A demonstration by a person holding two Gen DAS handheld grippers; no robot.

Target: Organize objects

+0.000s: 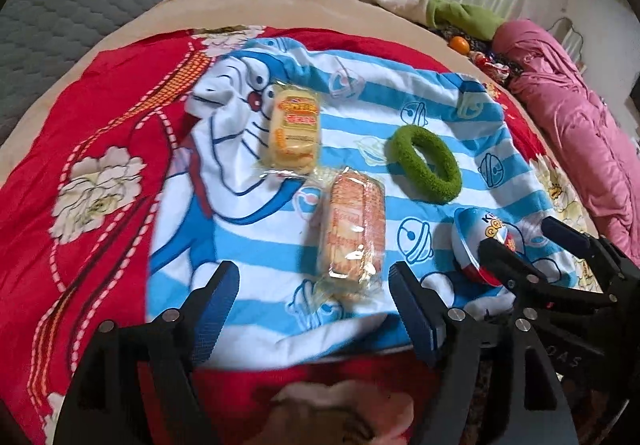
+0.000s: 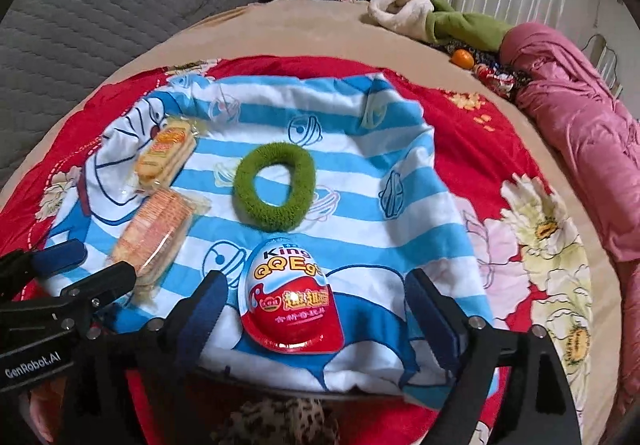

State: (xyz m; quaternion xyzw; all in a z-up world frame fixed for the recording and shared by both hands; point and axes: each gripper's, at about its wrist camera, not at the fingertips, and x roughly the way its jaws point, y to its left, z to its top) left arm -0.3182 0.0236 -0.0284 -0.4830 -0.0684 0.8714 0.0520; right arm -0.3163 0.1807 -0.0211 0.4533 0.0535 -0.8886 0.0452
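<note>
Right wrist view: right hand-held gripper (image 2: 316, 319), jaws spread wide and released, straddling the toy egg (image 2: 291, 295), pads clear of it. At 12 o'clock, a green hair band (image 2: 274, 189); at 10 o'clock, two biscuit packets (image 2: 154, 241), all on the striped cloth (image 2: 400, 237) over the bed. Left hand-held gripper (image 1: 314, 305), likewise released, frames the nearer packet. Risks: the smooth, rounded egg may squirt from closing pads; crinkly wrapper may slip; loose cloth may bunch.
</note>
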